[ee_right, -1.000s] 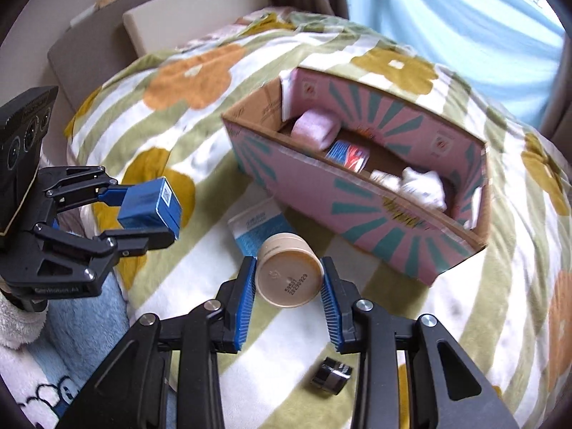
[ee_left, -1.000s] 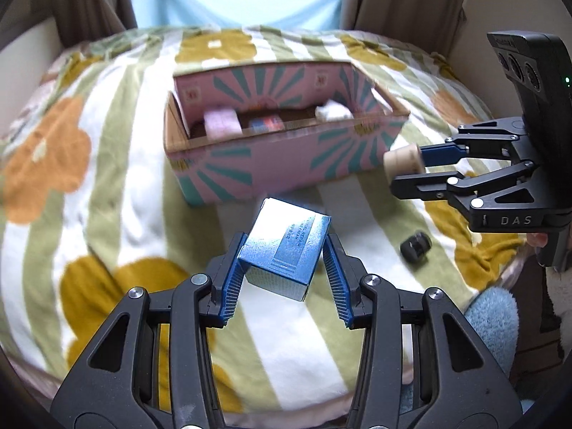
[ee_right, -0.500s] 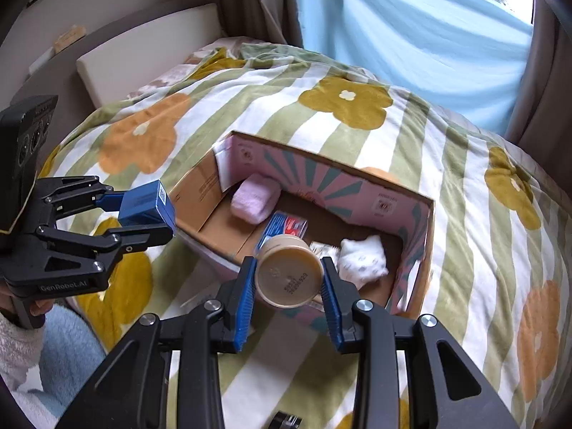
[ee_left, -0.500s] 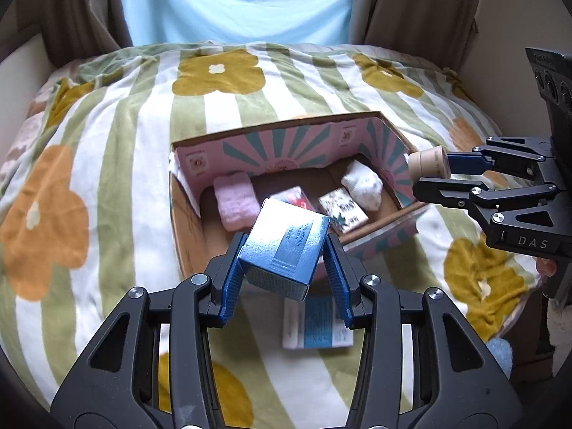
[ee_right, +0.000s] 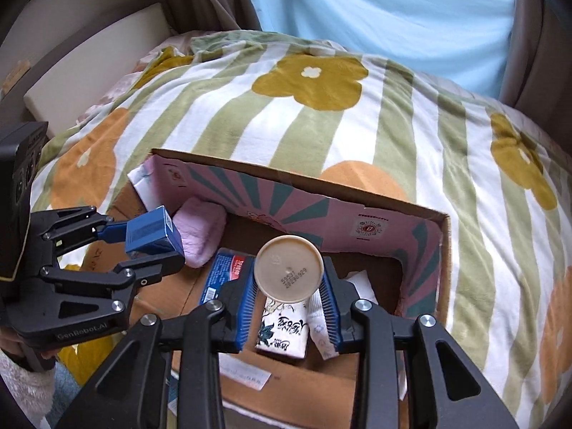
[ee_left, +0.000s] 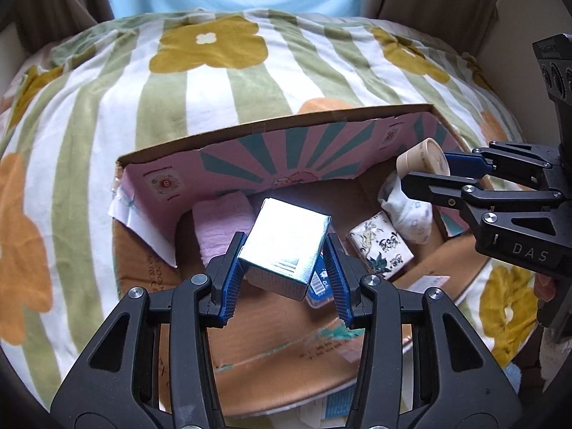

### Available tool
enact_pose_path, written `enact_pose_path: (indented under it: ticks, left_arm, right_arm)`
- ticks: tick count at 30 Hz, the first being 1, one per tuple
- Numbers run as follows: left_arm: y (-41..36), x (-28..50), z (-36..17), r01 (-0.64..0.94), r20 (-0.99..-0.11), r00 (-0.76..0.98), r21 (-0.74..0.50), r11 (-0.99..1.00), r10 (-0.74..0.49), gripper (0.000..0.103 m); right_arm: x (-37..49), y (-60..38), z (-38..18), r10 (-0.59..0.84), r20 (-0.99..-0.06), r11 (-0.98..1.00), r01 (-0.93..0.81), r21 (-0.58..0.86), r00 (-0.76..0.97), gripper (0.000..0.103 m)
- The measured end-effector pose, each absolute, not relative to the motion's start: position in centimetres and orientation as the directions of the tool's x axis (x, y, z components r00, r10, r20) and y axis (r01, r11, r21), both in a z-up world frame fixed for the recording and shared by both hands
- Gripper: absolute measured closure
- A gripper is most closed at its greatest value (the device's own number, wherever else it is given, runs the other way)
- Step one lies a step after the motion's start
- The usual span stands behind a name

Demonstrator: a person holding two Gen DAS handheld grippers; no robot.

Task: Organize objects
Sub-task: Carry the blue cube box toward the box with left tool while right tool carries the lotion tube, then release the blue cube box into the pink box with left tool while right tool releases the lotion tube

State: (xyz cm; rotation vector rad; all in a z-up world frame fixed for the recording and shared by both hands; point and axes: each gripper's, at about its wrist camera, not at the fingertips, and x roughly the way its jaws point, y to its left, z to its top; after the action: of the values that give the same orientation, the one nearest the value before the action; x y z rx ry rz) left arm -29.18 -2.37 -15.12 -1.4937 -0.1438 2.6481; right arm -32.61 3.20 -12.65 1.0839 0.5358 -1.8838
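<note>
My left gripper (ee_left: 284,279) is shut on a blue box (ee_left: 284,246) and holds it above the open pink cardboard box (ee_left: 286,150). It also shows in the right wrist view (ee_right: 150,237). My right gripper (ee_right: 289,295) is shut on a beige round jar (ee_right: 289,269), held over the right part of the cardboard box (ee_right: 375,228); the jar shows in the left wrist view (ee_left: 423,161). Inside the box lie a pink pouch (ee_left: 221,221), a blue packet (ee_right: 223,271), a white patterned pack (ee_left: 380,246) and a white sock (ee_left: 407,211).
The cardboard box sits on a striped flower blanket (ee_left: 214,82) over a bed. A light blue curtain (ee_right: 375,10) hangs behind. A flat blue-white packet (ee_left: 334,405) lies by the box's near edge. A white cushion (ee_right: 96,68) is at the far left.
Both grippers have moved forward and over the cardboard box with their loads. The box interior now lies directly below them.
</note>
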Motion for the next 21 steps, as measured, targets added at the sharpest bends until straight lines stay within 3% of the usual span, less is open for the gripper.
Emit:
enact_pose_path:
  ticks: [7,8,9,10,11,12,13,21]
  left_arm:
    - [-2.2,-30.0,-15.6,-0.035,-0.849,-0.520,-0.088,-0.995,0.094,0.063]
    - [-2.1,-29.9,-15.4,-0.039,-0.844,-0.529,-0.087,-0.995,0.095,0.062]
    - [-2.1,-29.8,-15.2,-0.036,-0.842,-0.533,-0.080,-0.996,0.087,0.061]
    - [-2.1,-29.7,-15.0,-0.024,-0.840,-0.538,-0.064,-0.998,0.067,0.053]
    - [-2.0,-29.6,-14.8,-0.014,-0.838,-0.543,-0.043,-0.999,0.044,0.044]
    - [-2.0,-29.4,-14.5,-0.006,-0.834,-0.551,-0.023,-1.000,0.022,0.013]
    - [-2.1,-29.1,-14.2,-0.001,-0.826,-0.563,-0.015,-1.000,0.013,0.001]
    - [-2.2,-27.2,-12.4,0.006,-0.799,-0.601,-0.020,-1.000,0.012,0.000]
  right_arm:
    - [-33.7,2.5,-14.0,-0.480,-0.851,-0.547,0.831,0.100,-0.214,0.071]
    - [-33.7,2.4,-14.1,-0.471,-0.854,-0.558,0.825,0.095,-0.220,0.070]
    - [-33.8,2.3,-14.2,-0.460,-0.858,-0.568,0.818,0.089,-0.226,0.058]
    - [-33.9,2.3,-14.2,-0.454,-0.860,-0.580,0.810,0.086,-0.233,0.042]
    - [-33.9,2.5,-14.1,-0.458,-0.856,-0.589,0.803,0.089,-0.242,0.035]
    - [-33.9,2.8,-13.9,-0.466,-0.847,-0.602,0.793,0.093,-0.255,0.028]
    - [-34.0,3.1,-13.8,-0.470,-0.843,-0.612,0.785,0.096,-0.263,0.028]
    - [-33.6,4.7,-12.5,-0.469,-0.836,-0.659,0.743,0.116,-0.285,0.028]
